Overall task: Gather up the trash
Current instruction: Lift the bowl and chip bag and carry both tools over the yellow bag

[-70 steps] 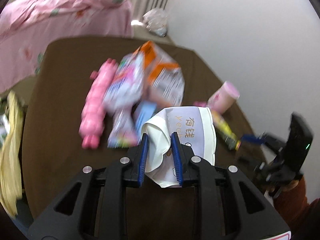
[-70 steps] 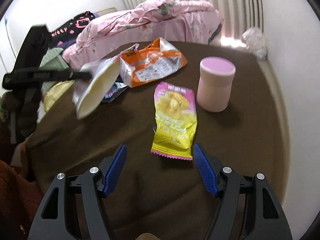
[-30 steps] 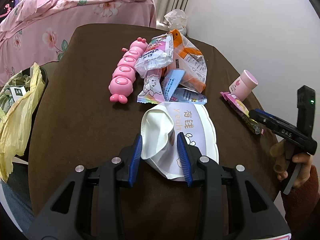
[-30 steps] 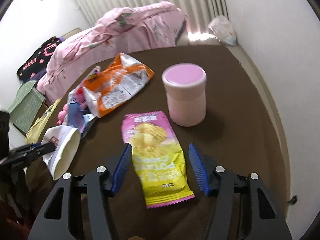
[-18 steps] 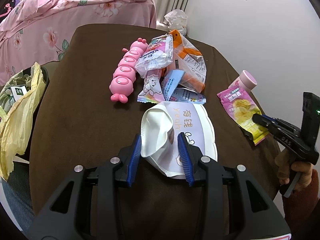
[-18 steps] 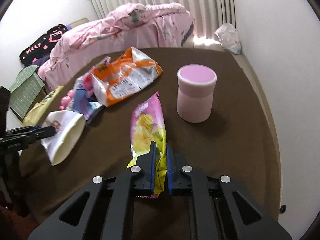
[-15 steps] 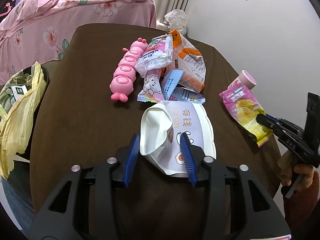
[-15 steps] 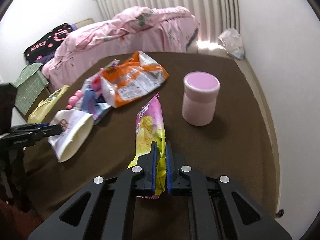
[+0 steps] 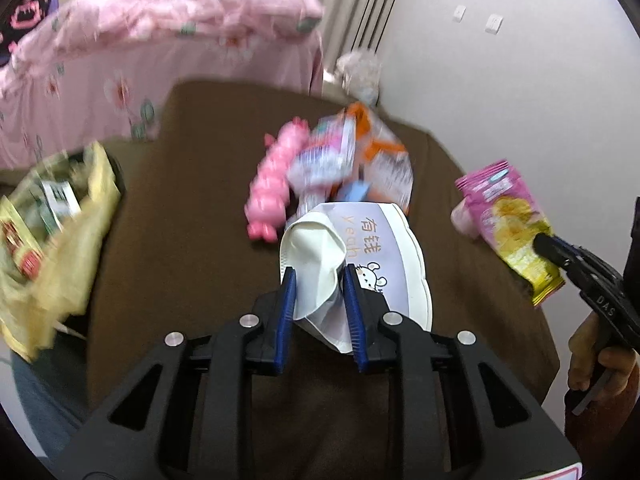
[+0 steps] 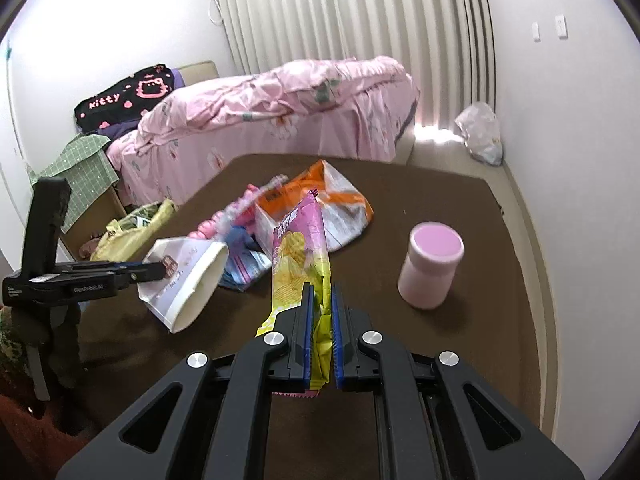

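Note:
My left gripper [image 9: 319, 276] is shut on a crushed white paper cup [image 9: 372, 256] with orange writing and holds it above the brown table [image 9: 188, 248]. The cup also shows in the right wrist view [image 10: 188, 280]. My right gripper [image 10: 320, 292] is shut on a pink and yellow chip packet [image 10: 298, 256] and holds it up off the table. The packet shows in the left wrist view [image 9: 508, 224] at the right. A yellow trash bag [image 9: 44, 232] with rubbish in it hangs at the table's left edge.
A pile of wrappers, with an orange bag [image 10: 332, 200] and a pink caterpillar toy [image 9: 276, 184], lies mid-table. A pink lidded jar [image 10: 430, 264] stands at the right. A pink bed [image 10: 272, 120] is behind the table. A white wall runs along the right.
My right gripper closed on the chip packet and lifted it off the table. My left gripper, still holding the cup, has swung and the trash bag is now nearer in its view.

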